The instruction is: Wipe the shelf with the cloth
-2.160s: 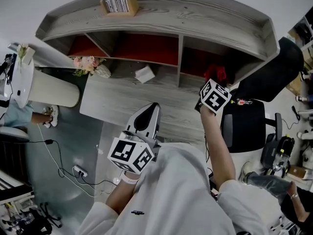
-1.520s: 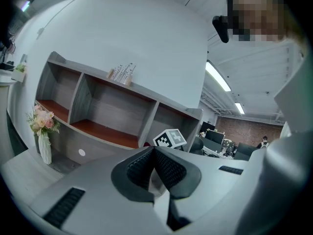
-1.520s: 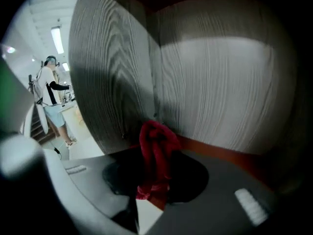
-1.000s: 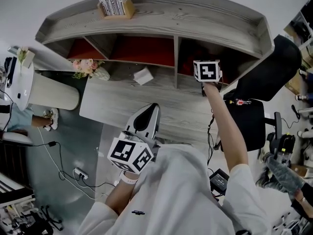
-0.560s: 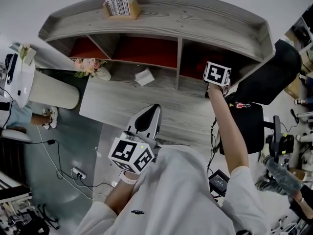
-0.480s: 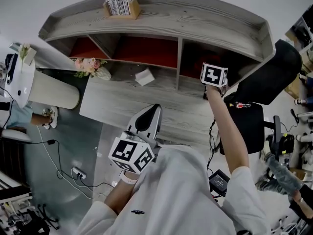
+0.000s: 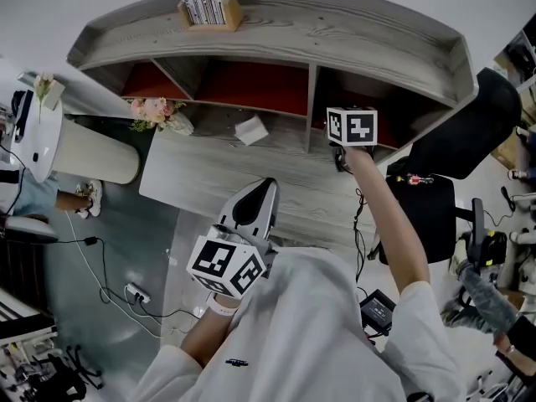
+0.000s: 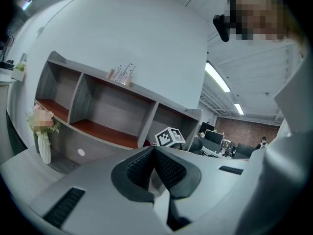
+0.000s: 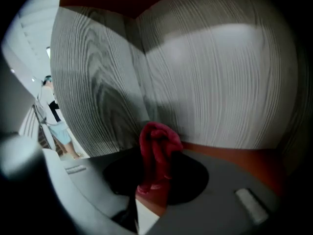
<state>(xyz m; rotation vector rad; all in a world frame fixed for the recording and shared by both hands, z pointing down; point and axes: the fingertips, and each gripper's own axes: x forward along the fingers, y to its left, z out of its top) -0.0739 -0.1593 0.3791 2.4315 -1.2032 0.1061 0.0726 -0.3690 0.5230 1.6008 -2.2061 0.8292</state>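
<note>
Office setting, seen steeply from above: a grey woodgrain shelf (image 7: 276, 23) with three open compartments floored in orange-red stands behind a matching desk surface (image 7: 209, 174).

Item 1. The right gripper (image 9: 156, 180) is clamped on a red cloth (image 9: 157, 141), which is bunched between the jaws and sticks out beyond them. In the head view its marker cube (image 7: 352, 127) sits at the mouth of the right-hand compartment (image 7: 394, 107), right of centre. In the right gripper view, the cloth's bunched end lies at the seam where the grey wall panel meets the orange-red floor (image 9: 234, 153). Contact with either surface cannot be confirmed.

Item 2. The left gripper (image 7: 266, 184) is at lower centre of the head view, over the desk's near edge and well apart from the shelf. Its jaws are closed together with nothing between them.

Item 3. A small white box (image 7: 251, 129) lies on the desk below the middle compartment. A bunch of flowers (image 7: 155, 111) lies at the desk's left end.
</note>
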